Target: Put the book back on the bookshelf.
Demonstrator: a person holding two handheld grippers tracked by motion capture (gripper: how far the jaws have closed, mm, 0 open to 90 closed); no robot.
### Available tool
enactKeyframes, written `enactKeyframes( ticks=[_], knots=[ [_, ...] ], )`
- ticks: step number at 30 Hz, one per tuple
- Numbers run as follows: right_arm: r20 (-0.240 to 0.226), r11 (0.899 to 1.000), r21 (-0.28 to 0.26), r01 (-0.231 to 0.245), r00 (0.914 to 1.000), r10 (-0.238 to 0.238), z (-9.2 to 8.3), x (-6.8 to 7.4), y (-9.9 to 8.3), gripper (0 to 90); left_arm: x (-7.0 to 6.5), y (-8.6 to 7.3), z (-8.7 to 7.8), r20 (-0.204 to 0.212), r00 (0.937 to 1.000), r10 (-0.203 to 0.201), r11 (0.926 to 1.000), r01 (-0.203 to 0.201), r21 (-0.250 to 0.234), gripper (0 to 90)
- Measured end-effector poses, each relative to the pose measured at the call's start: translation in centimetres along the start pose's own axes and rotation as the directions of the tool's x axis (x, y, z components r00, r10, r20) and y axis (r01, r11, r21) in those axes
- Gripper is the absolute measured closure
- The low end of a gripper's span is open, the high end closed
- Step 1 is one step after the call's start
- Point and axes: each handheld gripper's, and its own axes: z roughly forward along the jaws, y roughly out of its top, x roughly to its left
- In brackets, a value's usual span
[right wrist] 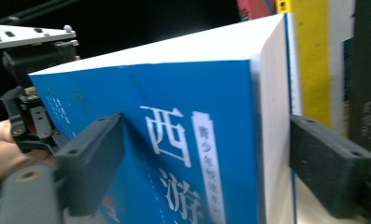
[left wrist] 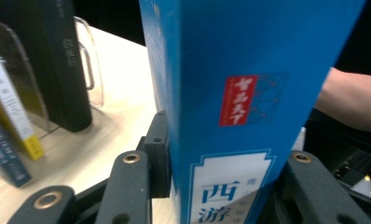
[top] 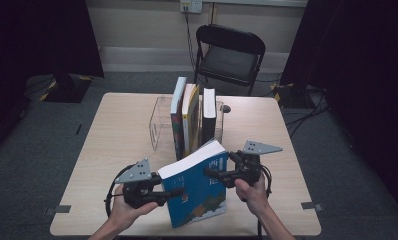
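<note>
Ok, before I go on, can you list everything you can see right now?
blue book: 1, blue cover, tilted at the near table edge, between both grippers
upright books: 3, light blue, yellow, black, standing in the holder
holder: 1, clear, table's far middle
table: 1, light wood, centre
folding chair: 1, black, beyond the table
wall socket: 1, white, on the far wall
left gripper: 1, black, fingers clamped on the blue book's spine
right gripper: 1, black, fingers spread wide around the blue book's other edge
hands: 2, one on each gripper, near edge
</note>
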Motion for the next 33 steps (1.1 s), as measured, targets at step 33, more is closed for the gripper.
enactKeyframes(
  ticks=[33],
  knots=[
    [0.019, 0.996, -0.048, 0.071, 0.9974, -0.070, 0.1, 1.1, 0.3, 19.7, -1.4, -1.4, 1.3, -0.231, 0.9712, 0.059, 0.9966, -0.071, -0.043, 55.8]
  ],
)
